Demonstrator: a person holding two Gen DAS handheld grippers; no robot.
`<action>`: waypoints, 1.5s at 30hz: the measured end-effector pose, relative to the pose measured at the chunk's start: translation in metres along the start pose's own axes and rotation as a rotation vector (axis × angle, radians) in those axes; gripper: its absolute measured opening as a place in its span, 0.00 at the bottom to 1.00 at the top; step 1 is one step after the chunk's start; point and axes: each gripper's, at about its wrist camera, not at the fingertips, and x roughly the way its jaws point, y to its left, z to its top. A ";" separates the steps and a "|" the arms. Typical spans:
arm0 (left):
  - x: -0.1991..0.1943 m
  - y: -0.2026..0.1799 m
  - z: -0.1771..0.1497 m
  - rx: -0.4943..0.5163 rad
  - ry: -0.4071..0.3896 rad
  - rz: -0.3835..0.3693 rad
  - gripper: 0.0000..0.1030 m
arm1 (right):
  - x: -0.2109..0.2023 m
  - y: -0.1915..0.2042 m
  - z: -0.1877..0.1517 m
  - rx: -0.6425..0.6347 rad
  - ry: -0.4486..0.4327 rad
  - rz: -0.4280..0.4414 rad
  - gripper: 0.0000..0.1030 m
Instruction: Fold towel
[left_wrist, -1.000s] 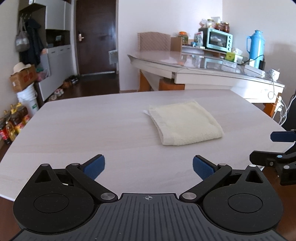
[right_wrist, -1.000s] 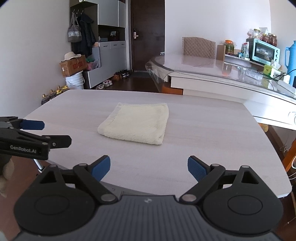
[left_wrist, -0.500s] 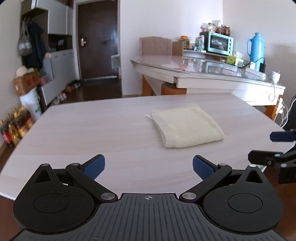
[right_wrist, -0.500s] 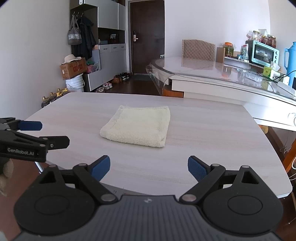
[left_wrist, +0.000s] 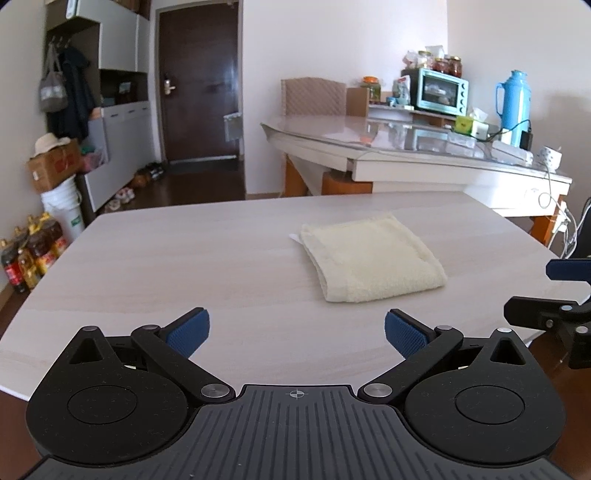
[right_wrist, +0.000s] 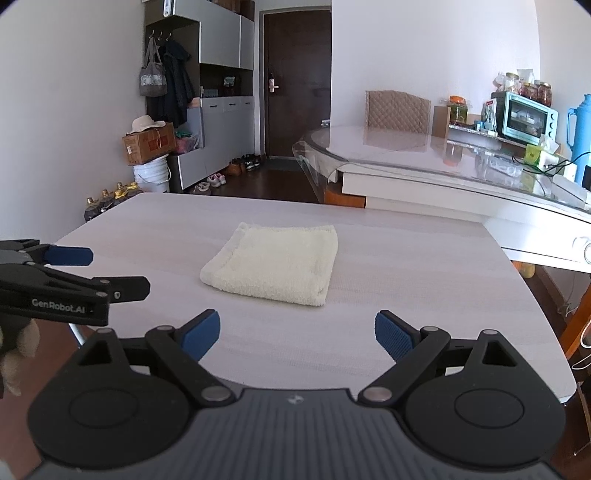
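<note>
Cream towel (left_wrist: 371, 260) lies folded on the table (left_wrist: 184, 258).

You're in a home's dining area: a front door (right_wrist: 297, 85), shoes (right_wrist: 216, 180) by the hall cabinet (right_wrist: 218, 110), a toaster oven (left_wrist: 439, 90) and thermos (left_wrist: 513, 101) behind a glass-topped table (left_wrist: 406, 144)

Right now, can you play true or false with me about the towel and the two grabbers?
1. The towel lies folded on the table. True.
2. The left gripper is pinching the towel. False: it is open, holds nothing and is apart from the towel.
3. The right gripper is open. True.
4. The towel is bright red. False: it is pale cream.
5. A blue flask stands on the towel's table. False: it stands on the other table behind.
</note>
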 end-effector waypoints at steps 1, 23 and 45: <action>0.000 0.000 0.000 0.000 0.000 0.002 1.00 | 0.000 0.000 0.000 -0.001 -0.001 0.000 0.90; 0.005 0.002 -0.004 0.003 0.020 0.037 1.00 | -0.004 0.005 -0.004 -0.004 -0.014 0.005 0.90; -0.005 0.019 0.007 -0.015 0.003 0.024 1.00 | 0.003 0.022 0.012 -0.028 -0.022 0.002 0.90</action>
